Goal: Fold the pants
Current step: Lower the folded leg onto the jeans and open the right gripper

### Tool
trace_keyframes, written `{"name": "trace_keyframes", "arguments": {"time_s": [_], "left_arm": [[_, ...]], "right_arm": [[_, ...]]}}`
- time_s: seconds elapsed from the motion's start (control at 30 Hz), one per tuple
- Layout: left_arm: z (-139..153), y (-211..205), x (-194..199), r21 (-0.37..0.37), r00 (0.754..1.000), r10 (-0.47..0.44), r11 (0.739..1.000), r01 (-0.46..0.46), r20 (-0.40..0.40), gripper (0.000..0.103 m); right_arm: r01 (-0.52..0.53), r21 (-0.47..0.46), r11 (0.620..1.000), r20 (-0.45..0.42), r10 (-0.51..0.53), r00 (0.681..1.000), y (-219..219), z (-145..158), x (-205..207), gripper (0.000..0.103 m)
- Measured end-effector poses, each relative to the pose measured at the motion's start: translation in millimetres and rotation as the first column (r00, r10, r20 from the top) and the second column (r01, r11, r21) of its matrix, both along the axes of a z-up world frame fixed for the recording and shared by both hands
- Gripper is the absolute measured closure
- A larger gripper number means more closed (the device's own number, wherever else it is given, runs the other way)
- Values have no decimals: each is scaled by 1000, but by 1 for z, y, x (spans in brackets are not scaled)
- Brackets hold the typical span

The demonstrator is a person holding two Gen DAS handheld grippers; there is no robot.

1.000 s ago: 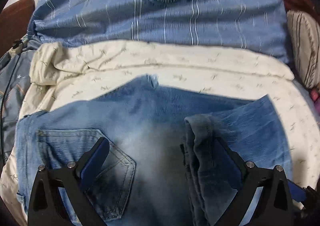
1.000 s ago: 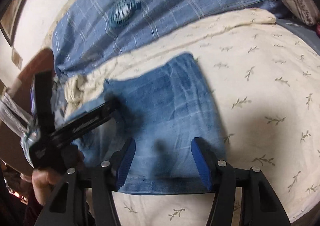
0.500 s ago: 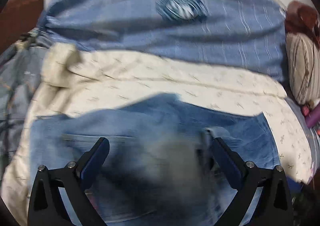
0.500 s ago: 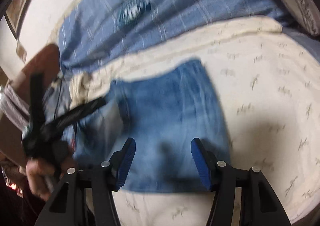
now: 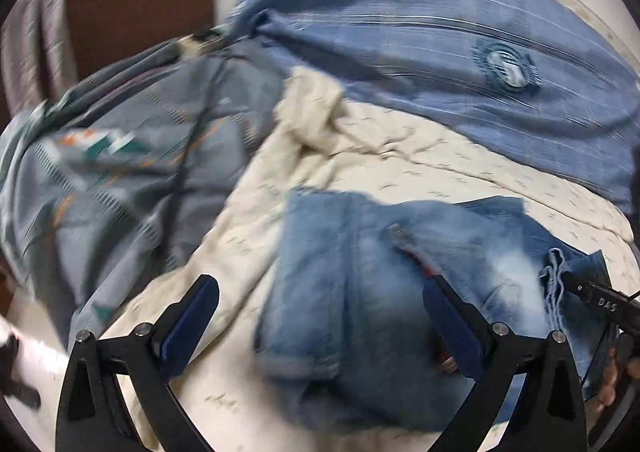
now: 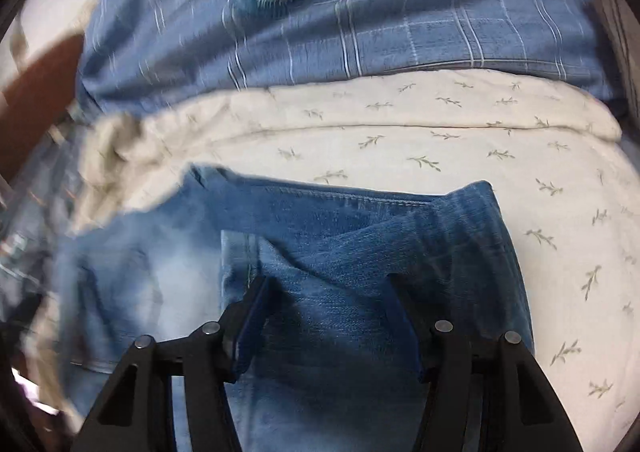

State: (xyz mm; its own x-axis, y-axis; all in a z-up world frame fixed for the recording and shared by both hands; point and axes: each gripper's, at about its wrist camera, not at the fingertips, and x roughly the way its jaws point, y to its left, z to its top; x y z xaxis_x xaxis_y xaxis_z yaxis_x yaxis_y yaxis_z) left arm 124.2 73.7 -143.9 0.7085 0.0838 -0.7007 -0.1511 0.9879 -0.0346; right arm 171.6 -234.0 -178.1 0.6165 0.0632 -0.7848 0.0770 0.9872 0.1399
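Denim pants (image 6: 360, 252) folded on cream bedspread (image 6: 440, 139), long axis left to right, directly under open, empty right gripper (image 6: 332, 316); open left gripper (image 5: 320, 316) farther left, over their edge.

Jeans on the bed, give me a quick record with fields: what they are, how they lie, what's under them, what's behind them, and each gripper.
item: blue jeans
state: partly folded, layers overlapping
surface: cream sheet with a leaf print
behind: blue checked pillow
beside: grey patterned bedding
left gripper: open, nothing held, over the jeans' edge
right gripper: jaws apart astride a raised denim fold; grip unclear
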Motion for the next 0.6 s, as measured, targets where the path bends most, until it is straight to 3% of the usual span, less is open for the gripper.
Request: {"name": "trace_keyframes", "arguments": {"time_s": [0.07, 0.3, 0.43, 0.6], "left_arm": [[-6, 8, -9, 6, 999, 25, 1000, -25, -20, 1], [-14, 38, -33, 7, 996, 91, 996, -91, -24, 1], [-18, 52, -41, -59, 994, 109, 992, -111, -31, 1], [-21, 47, -56, -124, 997, 67, 990, -71, -34, 1]], "right_arm": [[5, -45, 999, -3, -5, 1000, 7, 1, 0, 42], [-9, 84, 996, 68, 3, 998, -7, 22, -30, 42], [-49, 146, 988, 51, 42, 998, -8, 22, -53, 42], [-79, 70, 994, 50, 75, 996, -5, 22, -73, 42]]}}
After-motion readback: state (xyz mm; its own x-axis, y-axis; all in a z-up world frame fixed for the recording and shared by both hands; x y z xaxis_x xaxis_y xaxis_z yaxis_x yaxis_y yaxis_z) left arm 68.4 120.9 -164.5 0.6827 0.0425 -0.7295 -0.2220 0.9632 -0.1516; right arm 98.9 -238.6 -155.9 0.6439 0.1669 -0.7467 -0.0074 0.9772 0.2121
